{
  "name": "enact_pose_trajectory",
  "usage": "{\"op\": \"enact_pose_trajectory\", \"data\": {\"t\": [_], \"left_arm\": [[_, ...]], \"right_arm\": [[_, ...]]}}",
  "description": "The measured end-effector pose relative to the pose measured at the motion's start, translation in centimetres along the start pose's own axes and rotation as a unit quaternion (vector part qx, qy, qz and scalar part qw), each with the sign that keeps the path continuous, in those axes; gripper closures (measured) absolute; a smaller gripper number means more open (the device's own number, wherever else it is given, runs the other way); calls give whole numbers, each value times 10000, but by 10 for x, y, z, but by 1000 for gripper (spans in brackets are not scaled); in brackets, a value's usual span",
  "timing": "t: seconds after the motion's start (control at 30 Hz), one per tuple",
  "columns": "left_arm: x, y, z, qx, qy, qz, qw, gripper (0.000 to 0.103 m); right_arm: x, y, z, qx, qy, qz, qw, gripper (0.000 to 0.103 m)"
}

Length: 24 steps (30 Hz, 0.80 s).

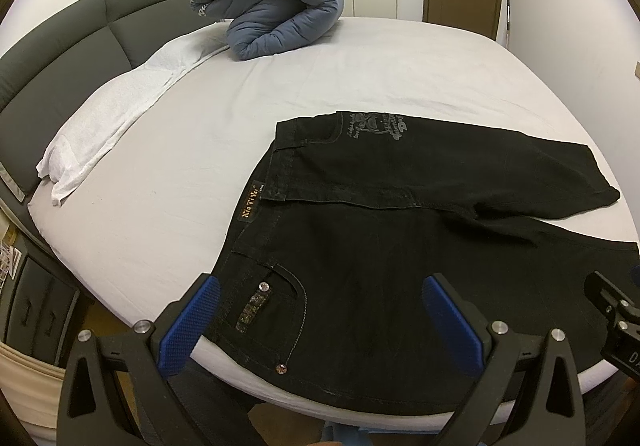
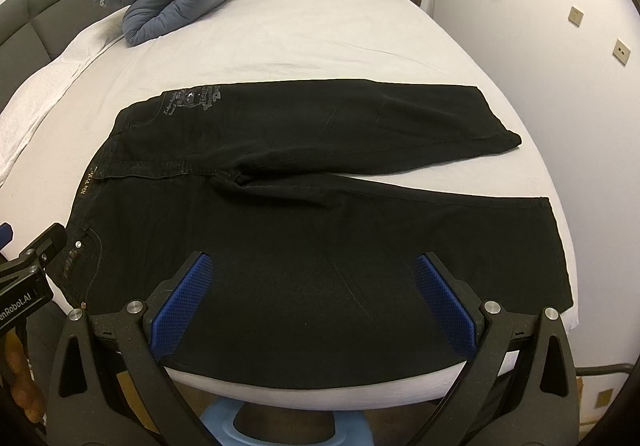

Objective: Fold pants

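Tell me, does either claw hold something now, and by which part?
Nothing is held. The left claw and right claw are both open above the black pants.

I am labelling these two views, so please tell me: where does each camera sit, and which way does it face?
Left wrist: on the left gripper, open, over the waistband end of the pants; the right gripper shows at the right edge.
Right wrist: on the right gripper, open, over the near leg; the left gripper shows at left.
Shared: pants, bed, rolled duvet.
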<state>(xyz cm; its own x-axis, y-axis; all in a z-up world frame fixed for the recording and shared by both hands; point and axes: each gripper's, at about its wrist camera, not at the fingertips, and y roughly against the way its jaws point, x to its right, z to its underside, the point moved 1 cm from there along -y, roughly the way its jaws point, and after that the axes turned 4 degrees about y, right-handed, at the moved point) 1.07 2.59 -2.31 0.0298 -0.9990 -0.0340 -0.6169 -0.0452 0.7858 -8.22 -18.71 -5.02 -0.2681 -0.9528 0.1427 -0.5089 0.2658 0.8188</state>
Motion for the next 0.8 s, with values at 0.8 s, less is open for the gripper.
{"op": "enact_pose_trajectory", "data": {"t": [0.8], "left_arm": [[49,-212,-202,-392,-2452,723,9660,0]], "right_arm": [[27,-135,-198,565,2019,-2149,9539,4]]}}
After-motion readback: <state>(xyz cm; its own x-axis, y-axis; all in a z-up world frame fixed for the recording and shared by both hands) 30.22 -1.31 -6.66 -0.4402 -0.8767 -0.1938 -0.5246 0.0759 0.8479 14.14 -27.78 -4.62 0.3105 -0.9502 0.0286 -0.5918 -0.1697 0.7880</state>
